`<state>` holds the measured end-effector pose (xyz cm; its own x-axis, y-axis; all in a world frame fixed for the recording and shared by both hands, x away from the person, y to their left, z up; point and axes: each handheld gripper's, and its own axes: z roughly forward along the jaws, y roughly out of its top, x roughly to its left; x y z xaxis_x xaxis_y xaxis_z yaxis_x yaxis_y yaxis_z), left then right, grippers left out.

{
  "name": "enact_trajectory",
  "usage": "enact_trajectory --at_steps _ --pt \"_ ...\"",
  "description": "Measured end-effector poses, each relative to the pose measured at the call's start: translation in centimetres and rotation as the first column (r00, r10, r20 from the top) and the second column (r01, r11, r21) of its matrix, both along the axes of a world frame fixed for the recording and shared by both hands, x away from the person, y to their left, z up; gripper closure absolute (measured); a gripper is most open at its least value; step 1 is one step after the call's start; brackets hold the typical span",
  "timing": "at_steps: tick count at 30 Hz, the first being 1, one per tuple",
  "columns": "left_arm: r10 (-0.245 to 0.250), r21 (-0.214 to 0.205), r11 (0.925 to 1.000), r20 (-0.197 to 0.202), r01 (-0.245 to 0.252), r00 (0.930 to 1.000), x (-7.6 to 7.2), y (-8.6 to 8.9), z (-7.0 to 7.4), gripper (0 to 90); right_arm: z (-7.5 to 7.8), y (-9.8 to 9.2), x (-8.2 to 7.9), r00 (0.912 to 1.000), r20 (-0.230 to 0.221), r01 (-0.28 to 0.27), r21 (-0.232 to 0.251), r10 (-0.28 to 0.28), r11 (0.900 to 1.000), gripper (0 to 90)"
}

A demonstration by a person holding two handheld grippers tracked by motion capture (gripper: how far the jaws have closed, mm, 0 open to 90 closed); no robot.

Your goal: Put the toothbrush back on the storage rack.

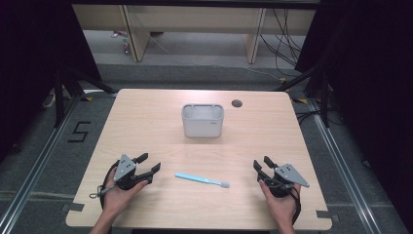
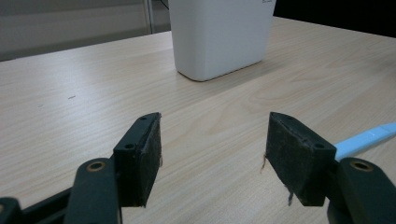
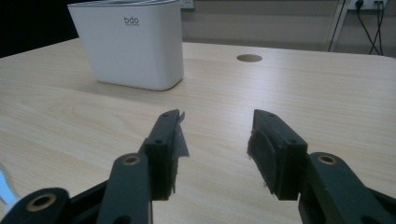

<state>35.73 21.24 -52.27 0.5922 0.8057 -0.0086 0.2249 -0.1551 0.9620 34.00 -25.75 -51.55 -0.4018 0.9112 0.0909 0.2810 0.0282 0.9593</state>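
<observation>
Both hand-held grippers, left (image 1: 148, 163) and right (image 1: 262, 165), sit wide open and empty, blue toothbrush (image 1: 202, 179) lying between them on the surface (image 1: 146, 117).

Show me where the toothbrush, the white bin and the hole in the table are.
toothbrush (image 1: 200, 179): high view, middle of the blue handle.
white bin (image 1: 202, 125): high view, front wall.
hole in the table (image 1: 236, 103): high view, centre of the dark round opening.

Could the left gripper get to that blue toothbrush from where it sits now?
Probably yes. The left gripper is open, and the toothbrush lies flat just beside it with bare table between. The white bin stands farther back, out of the way.
</observation>
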Motion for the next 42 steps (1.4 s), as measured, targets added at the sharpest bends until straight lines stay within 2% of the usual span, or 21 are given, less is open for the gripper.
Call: enact_trajectory --at_steps 5,6,10,11,22,25,26,27,28,30,31,32,33,34,35,36,37,38,40,41,42 --pt "-0.005 0.031 0.9995 0.013 0.005 0.9999 -0.2 -0.2 0.0 34.9 0.1 0.1 0.0 0.9997 -0.005 0.022 -0.027 -0.022 0.9994 49.8" --pt "-0.013 0.02 0.9997 0.009 0.013 0.9999 -0.2 -0.4 0.0 36.9 0.1 -0.1 0.2 0.9999 0.012 0.004 -0.056 -0.003 0.9984 49.5" --pt "-0.042 0.017 0.999 -0.006 0.042 0.9991 -0.1 -0.7 0.0 38.0 0.0 -0.1 0.2 0.9998 0.006 0.02 -0.04 -0.02 0.999 49.5" --pt "-0.053 0.043 0.9977 -0.014 0.053 0.9985 -0.2 -0.9 0.2 38.3 0.0 -0.1 0.2 1.0 0.0 0.008 -0.028 -0.008 0.9996 49.1" --pt "-0.102 0.065 0.9927 0.004 0.102 0.9948 -0.3 -1.5 1.4 39.8 0.1 -0.2 0.3 1.0 -0.003 0.004 -0.03 -0.004 0.9995 48.4" --pt "-0.133 0.094 0.9867 -0.002 0.133 0.9911 -0.4 -1.6 2.0 42.4 0.1 0.0 0.2 0.9994 -0.033 0.01 -0.007 -0.01 0.9999 48.3" --pt "-0.169 0.138 0.9766 0.013 0.165 0.9855 -0.2 -1.7 2.4 42.8 0.1 -0.1 0.3 0.9998 -0.015 0.015 -0.025 -0.015 0.9996 48.2" --pt "-0.169 0.138 0.9766 0.013 0.165 0.9855 -0.2 -1.7 2.4 43.3 0.1 -0.1 0.3 0.9998 -0.015 0.015 -0.025 -0.015 0.9996 48.2" --pt "-0.188 0.154 0.9706 0.002 0.185 0.9822 -0.2 -1.7 2.5 43.7 0.1 -0.1 0.4 0.9999 -0.003 0.013 -0.047 -0.013 0.9988 48.3" --pt "-0.234 0.189 0.9538 -0.018 0.233 0.972 0.0 -2.0 2.9 44.0 0.1 -0.2 0.3 0.9998 -0.011 0.014 -0.051 -0.015 0.9986 48.2" --pt "-0.26 0.213 0.9413 -0.035 0.262 0.9649 0.1 -2.2 3.1 44.3 0.1 -0.1 0.4 0.9999 -0.016 0.001 -0.038 -0.002 0.9993 48.2" --pt "-0.313 0.254 0.9132 -0.063 0.318 0.9477 0.3 -2.6 3.5 44.7 0.1 -0.1 0.4 0.9999 -0.011 0.006 -0.043 -0.006 0.999 48.1" --pt "-0.313 0.254 0.9132 -0.063 0.318 0.9477 0.3 -2.6 3.5 45.2 0.1 -0.1 0.4 0.9999 -0.011 0.006 -0.043 -0.006 0.999 48.1" --pt "-0.359 0.297 0.8797 -0.097 0.372 0.9281 0.5 -3.0 3.9 45.7 0.1 0.1 0.3 0.9994 -0.033 0.013 -0.02 -0.014 0.9997 48.0" --pt "-0.359 0.297 0.8797 -0.097 0.372 0.9281 0.5 -3.0 3.9 46.0 0.1 0.1 0.3 0.9994 -0.033 0.013 -0.02 -0.014 0.9997 48.0" --pt "-0.385 0.32 0.8584 -0.115 0.401 0.9156 0.6 -3.3 4.1 46.0 0.1 0.1 0.3 0.9993 -0.036 0.014 -0.019 -0.014 0.9997 48.0" --pt "-0.421 0.378 0.8115 -0.151 0.445 0.8946 0.9 -3.6 4.4 47.2 0.1 0.1 0.3 0.9992 -0.037 0.012 -0.019 -0.013 0.9997 47.9" --pt "-0.421 0.378 0.8115 -0.151 0.445 0.8946 0.9 -3.6 4.4 48.2 0.1 0.1 0.3 0.9992 -0.037 0.012 -0.019 -0.013 0.9997 47.9" --pt "-0.452 0.401 0.7806 -0.169 0.48 0.876 1.1 -4.3 4.5 49.0 0.1 -0.1 0.5 1.0 -0.006 0.004 -0.057 -0.005 0.9984 47.7" --pt "-0.469 0.438 0.7468 -0.186 0.5 0.8635 1.3 -4.5 4.7 50.1 0.1 -0.1 0.5 1.0 -0.007 0.003 -0.057 -0.003 0.9983 47.6" --pt "-0.48 0.461 0.7219 -0.203 0.516 0.8534 1.4 -4.7 4.8 50.8 0.0 0.1 0.5 0.9998 -0.019 -0.01 -0.032 0.01 0.9994 47.5"
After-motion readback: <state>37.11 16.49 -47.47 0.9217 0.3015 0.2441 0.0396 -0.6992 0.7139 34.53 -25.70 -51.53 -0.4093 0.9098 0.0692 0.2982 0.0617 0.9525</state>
